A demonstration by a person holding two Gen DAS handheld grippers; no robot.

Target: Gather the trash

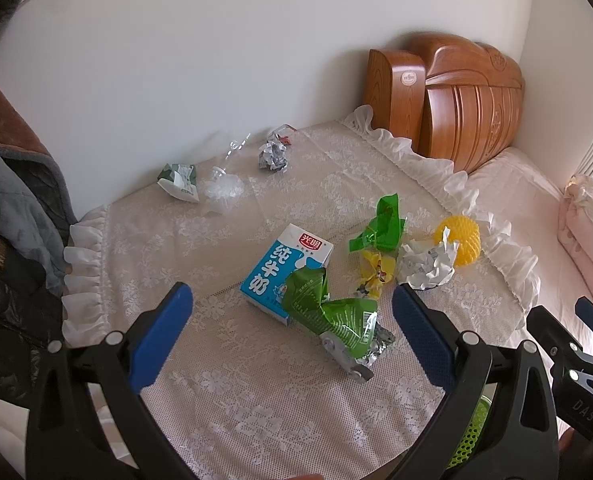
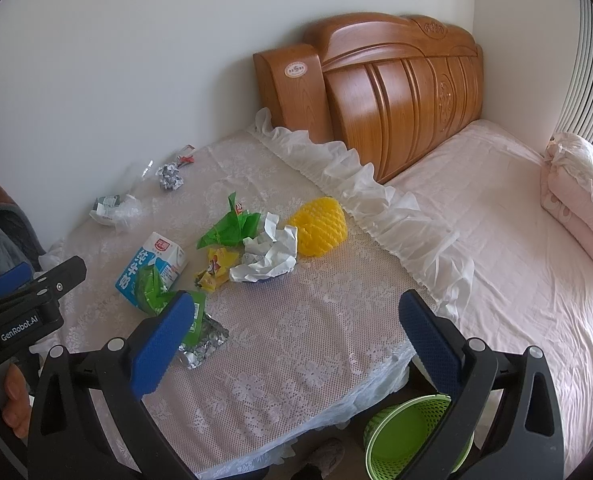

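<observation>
1. Two sets of tongs hover above a lace-covered worktop [image 2: 316,320]: the left tongs [image 1: 292,320] spread wide and empty, the right tongs [image 2: 296,324] likewise wide with nothing held.
2. Trash lies scattered: a blue milk carton [image 1: 274,270] at centre, a green wrapper [image 1: 328,308] touching it at 5 o'clock, crumpled white paper [image 2: 268,254] just beside a yellow foam net [image 2: 318,226].
3. At 12 o'clock, a wooden headboard [image 2: 396,92] leans against the white wall [image 2: 136,60].
4. A pink bed [image 2: 516,240] lies at 3 o'clock; a green basket [image 2: 408,436] stands on the floor below the worktop's edge.
</observation>
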